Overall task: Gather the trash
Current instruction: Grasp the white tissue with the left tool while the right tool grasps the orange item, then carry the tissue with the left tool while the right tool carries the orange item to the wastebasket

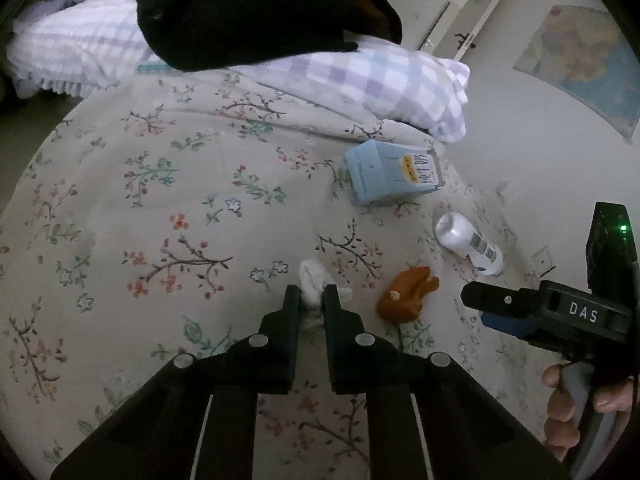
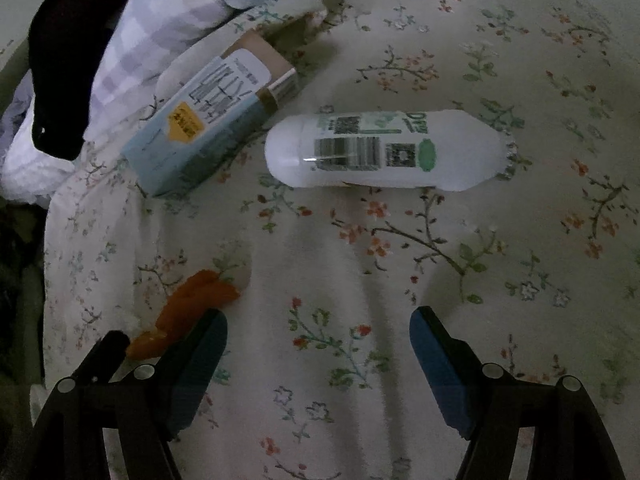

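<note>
The left gripper (image 1: 311,300) is pinching the white tissue (image 1: 314,280) low in the middle of the picture. The right gripper (image 2: 318,328) is standing wide and empty; the white bottle (image 2: 384,150) is lying sideways above it, across its fingers.

crumpled tissue (image 1: 312,280): lower part hidden between the left claw (image 1: 311,300) fingers | orange peel (image 2: 188,312): partly covered by the right claw (image 2: 318,330) finger | milk carton (image 2: 208,120): print blurred, unreadable | white bottle (image 2: 384,150): label text too blurred to read | wall map (image 1: 584,68): detail indistinct, cut by the lens rim
</note>
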